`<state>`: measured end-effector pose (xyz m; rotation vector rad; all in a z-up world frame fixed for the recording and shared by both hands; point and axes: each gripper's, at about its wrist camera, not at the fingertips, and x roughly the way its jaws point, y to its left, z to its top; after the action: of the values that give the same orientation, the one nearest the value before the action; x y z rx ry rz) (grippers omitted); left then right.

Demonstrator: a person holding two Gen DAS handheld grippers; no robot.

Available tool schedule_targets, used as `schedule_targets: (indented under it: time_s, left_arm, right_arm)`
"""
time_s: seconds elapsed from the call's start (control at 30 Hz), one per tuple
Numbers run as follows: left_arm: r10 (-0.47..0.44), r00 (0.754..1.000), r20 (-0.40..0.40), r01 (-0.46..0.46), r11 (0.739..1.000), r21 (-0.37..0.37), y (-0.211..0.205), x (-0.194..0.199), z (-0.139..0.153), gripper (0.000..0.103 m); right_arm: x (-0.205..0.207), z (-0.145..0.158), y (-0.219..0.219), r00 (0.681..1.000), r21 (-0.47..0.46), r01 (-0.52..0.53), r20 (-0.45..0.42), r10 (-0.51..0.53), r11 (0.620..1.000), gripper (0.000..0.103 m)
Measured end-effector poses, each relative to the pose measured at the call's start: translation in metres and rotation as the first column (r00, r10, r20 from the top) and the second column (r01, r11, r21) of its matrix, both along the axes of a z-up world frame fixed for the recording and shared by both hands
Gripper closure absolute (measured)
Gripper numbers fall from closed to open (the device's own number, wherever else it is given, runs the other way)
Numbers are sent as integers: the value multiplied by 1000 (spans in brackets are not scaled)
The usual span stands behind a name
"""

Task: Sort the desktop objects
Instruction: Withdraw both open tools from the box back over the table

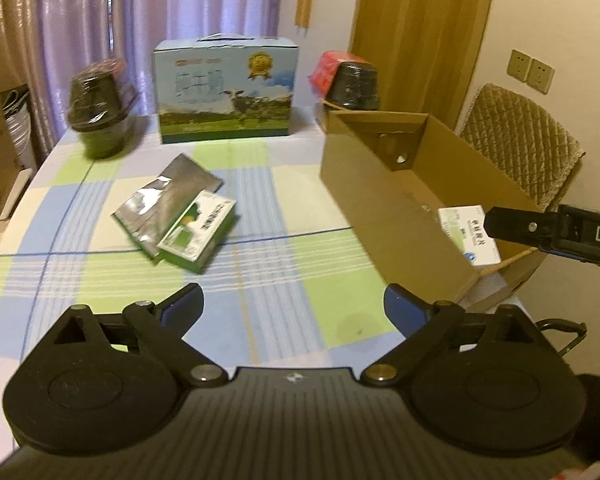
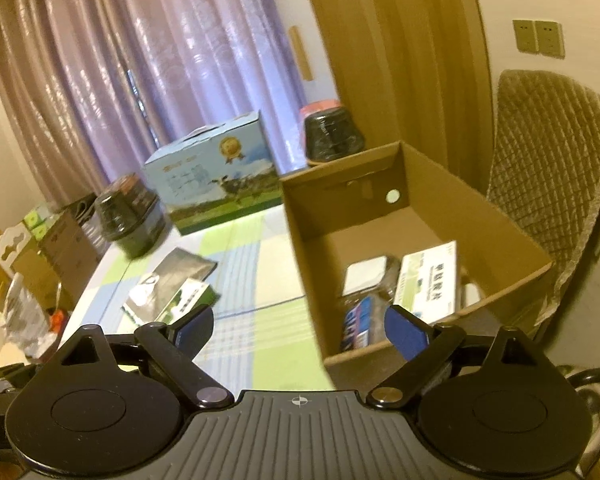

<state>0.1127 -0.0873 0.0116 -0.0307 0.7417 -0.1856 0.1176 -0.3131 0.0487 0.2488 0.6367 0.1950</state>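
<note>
Two wrist-camera views show a table under a checked cloth [image 1: 284, 264].

At the far left stands a dark wrapped jar [image 1: 98, 110], blurred. Right of it, near the table's middle, a green and white carton [image 1: 198, 236] leans on a silvery foil packet [image 1: 160, 200]; the two touch. Behind them stands a blue milk case [image 1: 225, 90] printed with a cow.

The left gripper [image 1: 294, 304] hovers above the cloth, just short of the carton, its jaws spread wide and empty.

Further right sits an open cardboard box [image 1: 364, 200], with a white medicine box [image 2: 430, 280] and other small items already inside. The right gripper [image 2: 300, 326] hangs over the box's near wall, jaws also wide, holding nothing.

The carton and packet seem to be what is left to sort. To do this well, the left gripper should probably come down squarely over the carton's narrow sides, close only when both pads bracket it, and lift straight so the packet beneath is not dragged along. The right gripper should clear the box opening first.
</note>
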Motion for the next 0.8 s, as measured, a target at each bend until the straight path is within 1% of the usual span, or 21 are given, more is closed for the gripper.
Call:
schedule_targets:
  time_s: [0.4,0.57,0.8]
  left_arm:
    - [85,996,-22,-84,996,41,45,-21,-5,5]
    - [112,993,-37,-111,993,39,59,-26,-9,5]
    - [126,991,-48,-124,992,33,69,-29,-14,5]
  right_arm:
    - [-9,-14,37,998,-17,-52,-25,51,999,11]
    - [-11,-18,48,997,-36,-76,-25,75,996,10]
    - [-12,-22,54,996,-58,-90,-29,89,994,9]
